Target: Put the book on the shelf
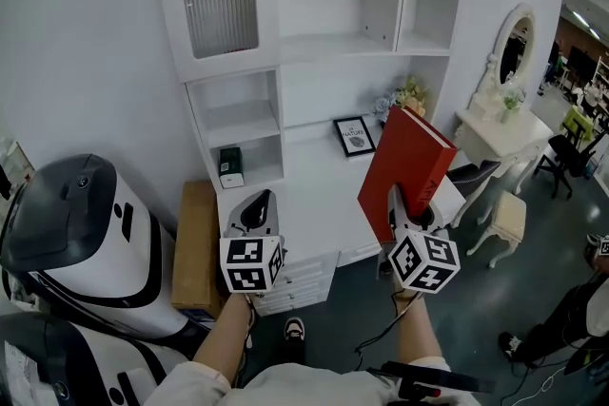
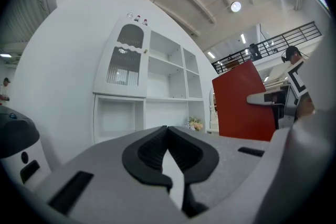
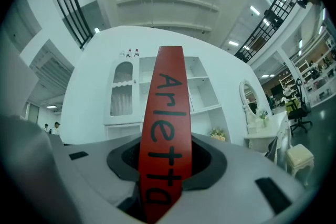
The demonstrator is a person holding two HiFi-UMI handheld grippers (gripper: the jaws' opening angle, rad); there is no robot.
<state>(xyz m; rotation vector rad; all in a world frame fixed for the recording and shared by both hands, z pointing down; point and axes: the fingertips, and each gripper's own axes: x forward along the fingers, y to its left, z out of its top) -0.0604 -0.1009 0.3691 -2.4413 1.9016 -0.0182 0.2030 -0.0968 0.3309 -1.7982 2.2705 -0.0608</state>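
Observation:
A red hardcover book (image 1: pixel 407 171) stands upright in my right gripper (image 1: pixel 404 209), which is shut on its lower edge. In the right gripper view its spine (image 3: pixel 165 128), lettered in black, rises between the jaws. The book hangs above the white desk top (image 1: pixel 304 176), in front of the white shelf unit (image 1: pixel 333 5). My left gripper (image 1: pixel 255 212) hovers over the desk's left part, its jaws shut with nothing between them (image 2: pixel 169 157). From the left gripper view the book (image 2: pixel 242 102) appears at the right.
A framed picture (image 1: pixel 354 135) and small flowers (image 1: pixel 404 96) stand on the desk. A small green box (image 1: pixel 229 167) sits in a low cubby. A cardboard box (image 1: pixel 195 247) and a white robot body (image 1: pixel 76 233) are at the left; a vanity table (image 1: pixel 500 133) and stool (image 1: pixel 504 219) at the right.

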